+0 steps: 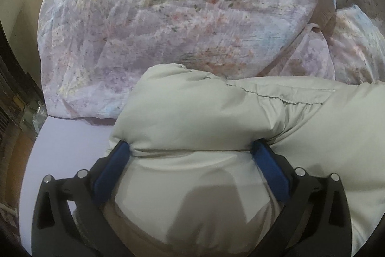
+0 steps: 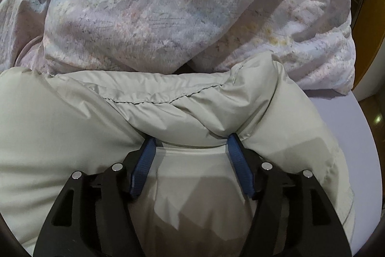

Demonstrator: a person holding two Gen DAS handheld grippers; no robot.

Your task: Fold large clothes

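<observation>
My left gripper point(image 1: 191, 148) points down at a slant onto a puffy pale grey-green padded jacket point(image 1: 204, 117) lying on a bed. Going left to right in its camera: at the far left edge there is dark furniture and a strip of wooden floor, too blurred to name further. Next comes the plain lavender bed sheet point(image 1: 72, 136), bare at the lower left. Then my left blue finger pad point(image 1: 113, 172), the bulging jacket fabric between the pads, and my right blue pad point(image 1: 270, 170). The jaws stand spread wide, with a fat fold of the jacket filling the gap and both tips pressed into the cloth; I cannot tell whether they squeeze it or merely rest against it. A stitched seam point(image 1: 276, 94) runs across the jacket to the right. Behind it all lies a crumpled floral duvet point(image 1: 168, 23) in pinks, blues and mauves.

My right gripper point(image 2: 191, 145) also points down at a slant onto the same jacket point(image 2: 72, 124). From left to right: broad jacket fabric, my left blue pad point(image 2: 142, 170), a raised fold of fabric between the half-spread jaws, my right blue pad point(image 2: 240, 168), more jacket, then bare lavender sheet point(image 2: 356, 136) at the right edge. The tips dig under the fold; whether they pinch it I cannot tell. The floral duvet point(image 2: 144, 11) fills the top.
</observation>
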